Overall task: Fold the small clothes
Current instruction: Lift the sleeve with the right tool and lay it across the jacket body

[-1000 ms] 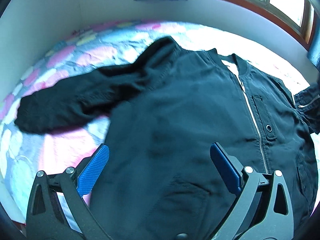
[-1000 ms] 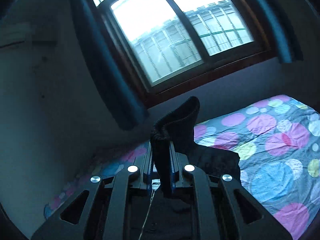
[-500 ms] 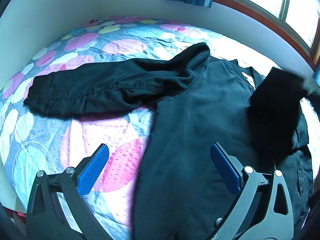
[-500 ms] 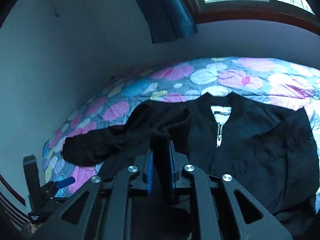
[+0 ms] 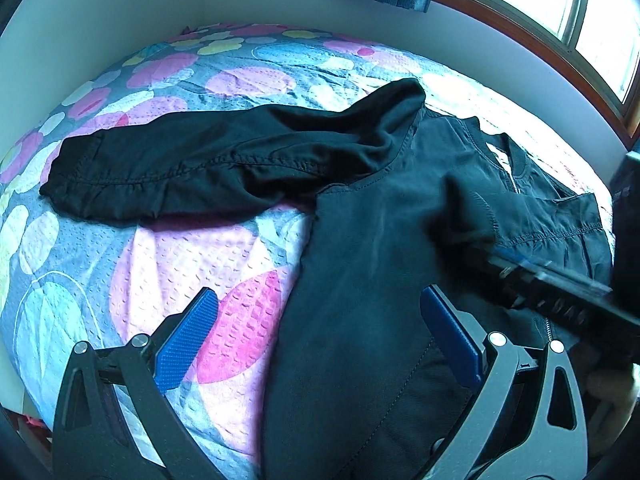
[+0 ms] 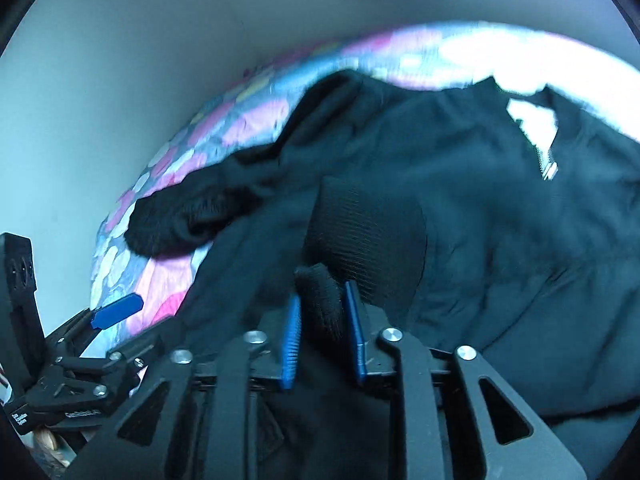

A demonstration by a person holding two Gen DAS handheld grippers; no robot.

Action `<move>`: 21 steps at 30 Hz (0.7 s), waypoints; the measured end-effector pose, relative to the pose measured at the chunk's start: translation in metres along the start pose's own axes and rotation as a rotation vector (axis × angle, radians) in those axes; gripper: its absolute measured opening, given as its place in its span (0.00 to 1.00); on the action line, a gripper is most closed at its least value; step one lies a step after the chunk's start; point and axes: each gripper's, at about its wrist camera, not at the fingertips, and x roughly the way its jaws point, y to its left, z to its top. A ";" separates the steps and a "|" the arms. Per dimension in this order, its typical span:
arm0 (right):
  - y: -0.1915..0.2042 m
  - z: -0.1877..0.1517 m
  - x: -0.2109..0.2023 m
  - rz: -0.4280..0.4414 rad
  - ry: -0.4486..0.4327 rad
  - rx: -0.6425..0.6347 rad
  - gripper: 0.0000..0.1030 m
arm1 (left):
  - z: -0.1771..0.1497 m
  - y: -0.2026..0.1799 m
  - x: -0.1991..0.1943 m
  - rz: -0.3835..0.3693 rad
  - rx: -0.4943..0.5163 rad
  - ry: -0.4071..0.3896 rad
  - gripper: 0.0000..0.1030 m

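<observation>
Closest in, the right gripper (image 6: 322, 320) is caught mid-release; its jaws are opening with the ribbed cuff (image 6: 320, 300) of the folded-in sleeve between the pads, apparently no longer pinched. The left gripper (image 5: 320, 336) is held wide open over the hem, nothing gripped. The black jacket (image 5: 384, 272) is spread front-up on the spotted bedspread (image 5: 192, 252); it looks light, floppy, probably a bit slick. The other sleeve (image 5: 192, 168), stretched toward 10 o'clock, is probably best taken by its thicker cuff.
</observation>
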 end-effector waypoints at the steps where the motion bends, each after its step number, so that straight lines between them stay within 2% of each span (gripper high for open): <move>1: -0.004 -0.001 0.005 0.051 0.028 0.036 0.38 | 0.000 0.000 0.000 -0.003 0.000 0.001 0.98; 4: -0.012 -0.004 -0.006 0.141 0.032 0.090 0.39 | -0.001 -0.003 0.000 -0.019 0.007 0.001 0.98; 6: -0.020 -0.007 -0.029 0.203 0.020 0.110 0.39 | -0.003 -0.004 -0.002 -0.030 0.012 -0.003 0.98; 9: -0.047 -0.016 -0.081 0.217 -0.066 0.133 0.40 | -0.003 -0.005 -0.005 -0.049 0.014 -0.017 0.98; 11: -0.077 -0.024 -0.123 0.168 -0.152 0.168 0.47 | -0.003 -0.006 -0.005 -0.056 0.013 -0.025 0.98; 15: -0.156 -0.044 -0.201 -0.101 -0.350 0.304 0.50 | -0.002 -0.014 -0.003 -0.074 0.016 -0.029 0.98; 17: -0.196 -0.054 -0.219 -0.228 -0.360 0.398 0.50 | 0.001 -0.022 -0.002 -0.079 0.023 -0.027 0.98; 21: -0.246 -0.070 -0.211 -0.221 -0.273 0.477 0.50 | 0.010 -0.049 -0.002 -0.090 0.049 -0.041 0.98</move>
